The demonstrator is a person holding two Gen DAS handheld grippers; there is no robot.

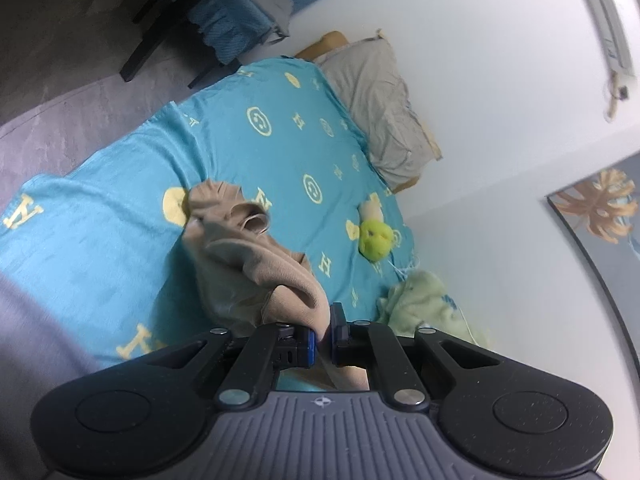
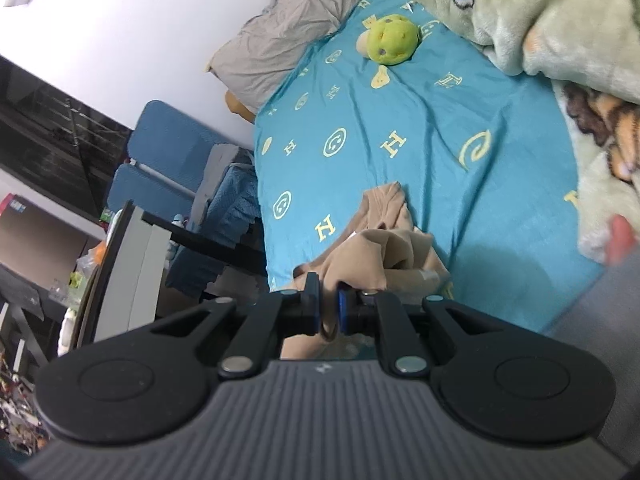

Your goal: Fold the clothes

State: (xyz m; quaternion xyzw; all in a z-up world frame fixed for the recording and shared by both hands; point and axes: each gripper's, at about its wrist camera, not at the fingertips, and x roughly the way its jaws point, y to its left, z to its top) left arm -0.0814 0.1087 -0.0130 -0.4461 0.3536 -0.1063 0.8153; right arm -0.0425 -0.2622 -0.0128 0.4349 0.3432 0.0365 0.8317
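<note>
A tan garment [image 1: 248, 256] hangs bunched above the turquoise bedsheet [image 1: 120, 200], its lower folds still trailing on the bed. My left gripper [image 1: 323, 334] is shut on one edge of it, the cloth pinched between the blue pads. In the right wrist view the same tan garment [image 2: 380, 252] drapes down onto the bedsheet [image 2: 400, 120], and my right gripper [image 2: 328, 312] is shut on another edge of it. Both grippers are held up over the bed and point down at it.
A green plush toy [image 1: 375, 238] [image 2: 392, 38] lies on the sheet near a grey pillow [image 1: 380, 108] [image 2: 276, 36]. A pale green fleece blanket [image 2: 540, 20] [image 1: 416, 300] is heaped at the bed's side. Blue chairs [image 2: 160, 160] and a dark table stand beside the bed.
</note>
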